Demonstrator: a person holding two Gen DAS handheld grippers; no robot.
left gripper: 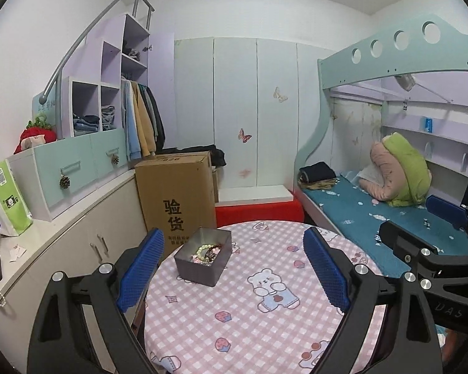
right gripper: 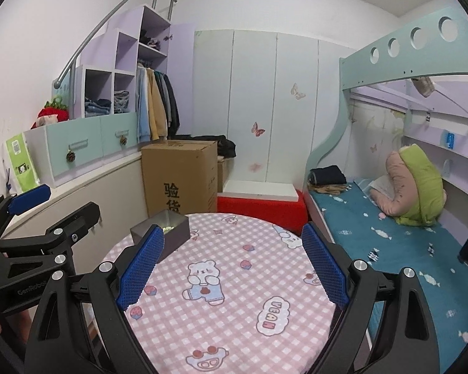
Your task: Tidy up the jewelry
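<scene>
Currently we hold the left gripper (left gripper: 234, 268) and the right gripper (right gripper: 232, 265) above the round table (left gripper: 249, 327), both spread wide with nothing between their blue pads. Ahead of the left gripper, just inside its left finger, sits the grey tin (left gripper: 202, 257) containing beaded bracelets (left gripper: 206, 252). Beyond the right gripper's left pad (right gripper: 140, 268), we see that tin partly hidden.
</scene>
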